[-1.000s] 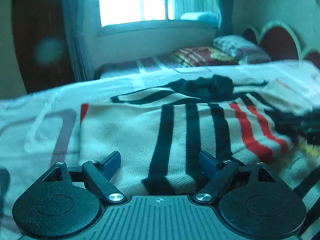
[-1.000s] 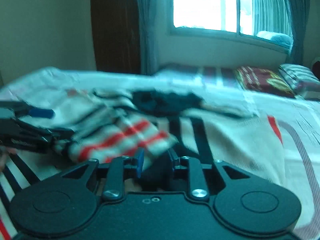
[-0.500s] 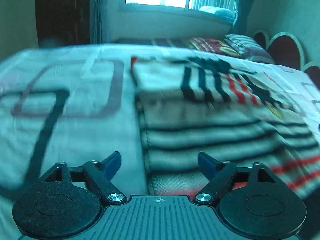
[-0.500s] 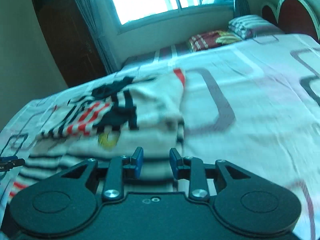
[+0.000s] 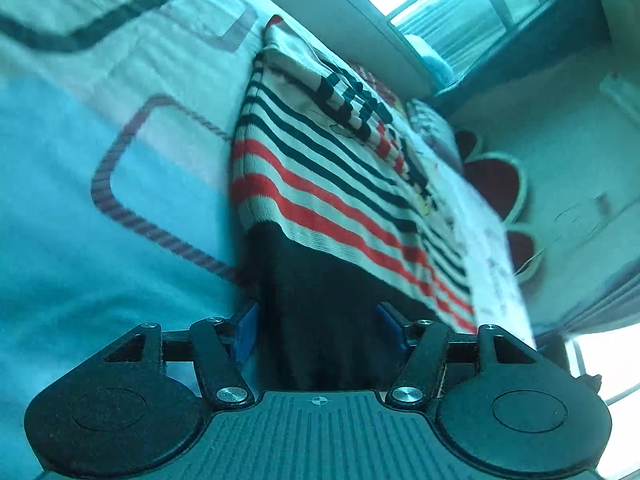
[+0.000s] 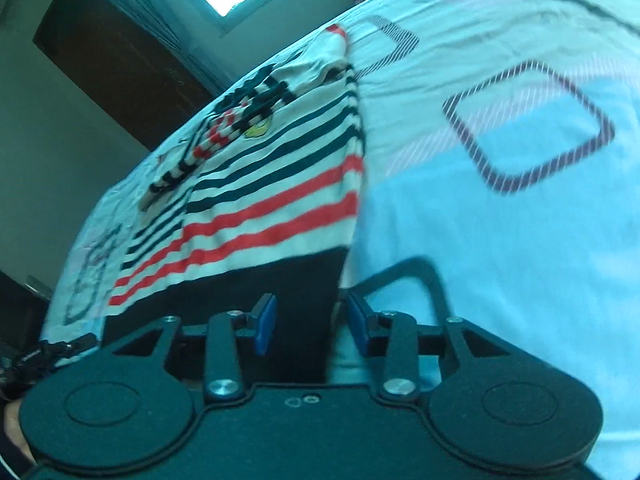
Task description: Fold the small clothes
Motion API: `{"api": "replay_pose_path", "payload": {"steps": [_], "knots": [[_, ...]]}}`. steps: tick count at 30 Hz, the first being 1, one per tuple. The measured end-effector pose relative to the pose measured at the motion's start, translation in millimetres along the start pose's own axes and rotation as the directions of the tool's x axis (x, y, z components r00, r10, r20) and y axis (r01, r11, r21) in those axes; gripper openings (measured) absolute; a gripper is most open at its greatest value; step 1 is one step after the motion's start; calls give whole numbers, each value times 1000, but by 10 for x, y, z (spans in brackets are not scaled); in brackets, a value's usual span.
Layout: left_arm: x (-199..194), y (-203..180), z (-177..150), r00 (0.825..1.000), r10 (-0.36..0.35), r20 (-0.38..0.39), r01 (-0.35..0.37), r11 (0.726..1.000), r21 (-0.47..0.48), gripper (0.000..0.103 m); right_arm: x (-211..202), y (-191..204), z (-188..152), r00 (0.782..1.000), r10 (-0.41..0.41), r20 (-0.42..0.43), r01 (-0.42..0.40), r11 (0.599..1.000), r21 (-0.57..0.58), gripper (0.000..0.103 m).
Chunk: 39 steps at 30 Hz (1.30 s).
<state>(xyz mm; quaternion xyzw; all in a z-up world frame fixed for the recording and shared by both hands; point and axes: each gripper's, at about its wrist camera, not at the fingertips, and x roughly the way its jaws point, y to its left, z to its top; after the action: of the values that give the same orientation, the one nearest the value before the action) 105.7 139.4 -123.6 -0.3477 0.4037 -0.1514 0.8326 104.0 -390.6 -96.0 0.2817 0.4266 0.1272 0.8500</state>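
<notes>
A small striped sweater (image 5: 320, 168), cream with black and red stripes and a black hem band (image 5: 320, 312), lies flat on the bed with its sleeves folded in. My left gripper (image 5: 318, 330) is open, its blue fingertips either side of the hem's left corner. In the right wrist view the sweater (image 6: 272, 184) lies ahead. My right gripper (image 6: 312, 322) is open around the hem's right corner (image 6: 304, 280). Neither gripper holds cloth.
The bedsheet (image 6: 520, 220) is pale blue with dark square outlines. A window (image 5: 460, 4), pillows (image 5: 432, 132) and a scalloped headboard (image 5: 500, 184) lie beyond. A dark wooden wardrobe (image 6: 116, 60) stands at the left. The left gripper's tip (image 6: 52, 354) shows at the lower left.
Both grippers have dropped from the sleeve area to the sweater's hem and tilted. The right gripper, shut on a sleeve a second ago, is now open.
</notes>
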Motion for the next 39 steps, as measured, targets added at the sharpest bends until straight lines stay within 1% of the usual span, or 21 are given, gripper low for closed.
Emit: {"api": "replay_pose_path", "payload": {"steps": [3,5,7,8,9,11,12,13,15,18,20,21,23,24,25,26,27,29,32,35,39], "knots": [[65,119,45,998,-70,2,70,995,-65,62,81,-55,47,996,86,-14,-84,992,99,38],[121,176,83,995,-103,5,103,990,-93,61,152,-45,70,995,94,-14,-92,990,104,34],[178,189,108,995,-104,0,104,990,-95,52,201,-29,103,994,109,-6,-107,988,115,32],[204,190,118,995,-102,-2,102,990,-93,50,229,-33,119,993,117,-4,-116,985,131,31],[217,204,124,995,-102,-3,102,990,-96,46,252,-33,132,993,120,-3,-119,983,142,26],[248,189,158,997,-76,-14,75,994,-78,33,293,-19,143,993,116,-11,-113,983,141,16],[261,159,158,999,-36,-19,35,998,-49,10,307,6,150,995,99,-19,-96,987,129,7],[267,134,167,1000,0,-25,-1,1000,-19,5,298,39,154,997,71,-17,-69,993,92,6],[142,89,194,1000,3,31,-4,1000,16,5,196,178,176,999,41,10,-41,999,1,6],[-128,-6,223,992,-41,118,36,998,48,5,-162,345,244,994,59,96,-51,995,-83,6],[-205,-16,217,991,-45,126,36,997,68,5,-325,363,240,989,68,128,-52,992,-118,6],[-184,9,203,993,-15,115,7,997,72,5,-342,331,229,989,68,135,-51,991,-124,5],[-25,154,164,997,49,61,-52,997,49,5,-172,158,174,996,11,90,-3,996,-93,5],[29,211,137,997,52,58,-54,998,45,5,-19,29,133,999,-29,40,31,998,-55,5],[29,264,134,997,28,74,-29,1000,13,5,81,-86,76,999,-45,11,45,999,-8,5],[22,284,145,997,23,77,-22,1000,-10,5,53,-129,57,999,-15,38,14,999,33,5],[19,274,145,997,26,76,-25,1000,-6,5,47,-121,47,999,-13,47,10,999,53,5],[13,272,143,997,24,79,-24,1000,-6,5,41,-48,26,998,-17,57,16,1000,18,5],[-9,335,136,995,-7,99,13,998,-65,5,41,0,39,997,-29,67,29,1000,-3,5],[-81,329,192,987,-80,141,99,985,-139,5,-67,118,158,994,-7,109,11,999,-42,5],[-150,47,556,963,-150,223,179,977,-116,5,-170,461,549,982,20,186,9,988,-153,5]]}}
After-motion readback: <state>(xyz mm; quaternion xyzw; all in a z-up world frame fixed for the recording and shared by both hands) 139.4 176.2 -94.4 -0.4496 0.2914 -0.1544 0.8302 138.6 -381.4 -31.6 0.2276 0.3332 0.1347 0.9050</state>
